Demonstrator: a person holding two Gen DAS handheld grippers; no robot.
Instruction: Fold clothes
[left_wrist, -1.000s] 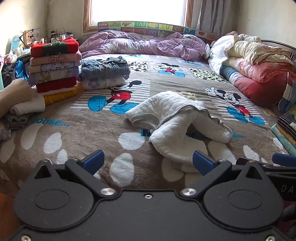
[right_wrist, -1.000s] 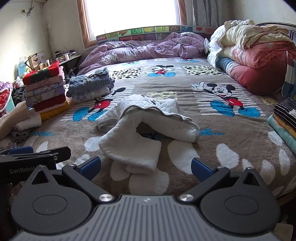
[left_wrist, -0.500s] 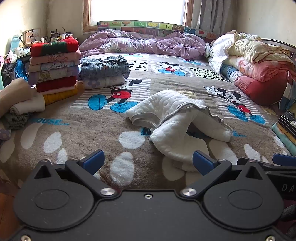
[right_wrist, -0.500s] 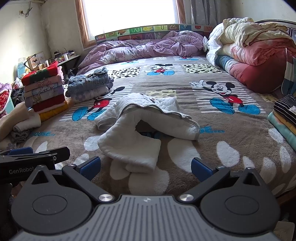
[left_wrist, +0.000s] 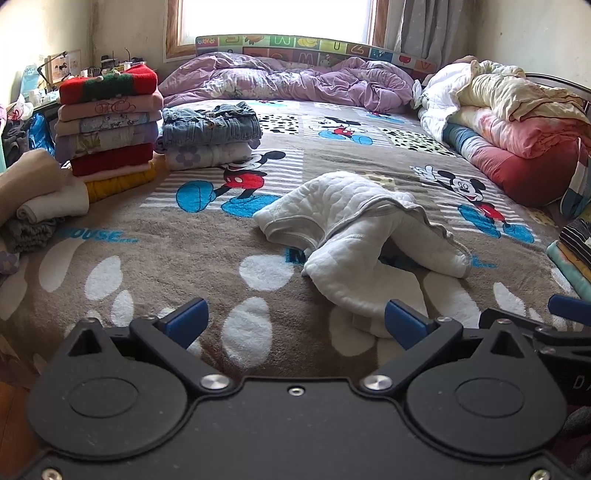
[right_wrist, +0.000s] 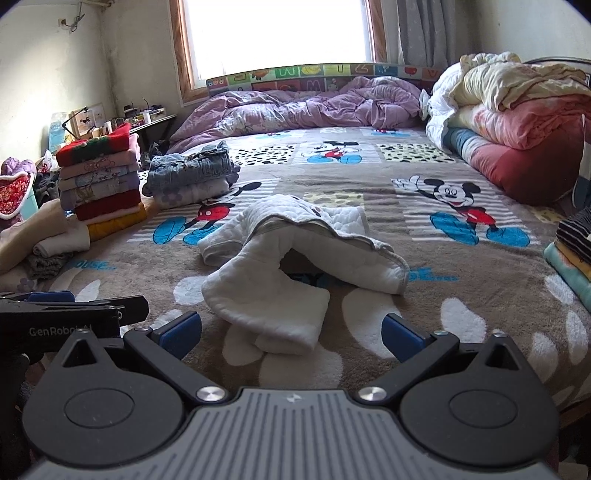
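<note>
Light: daylight from the window (left_wrist: 275, 16) (blown out white)
Shadows: soft
Edges: fisheye bending, dark corners
Focus: sharp throughout

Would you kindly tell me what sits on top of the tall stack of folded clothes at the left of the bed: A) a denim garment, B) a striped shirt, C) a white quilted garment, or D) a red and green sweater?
D: a red and green sweater tops the tall stack; the denim garment is on the shorter pile beside it.
</note>
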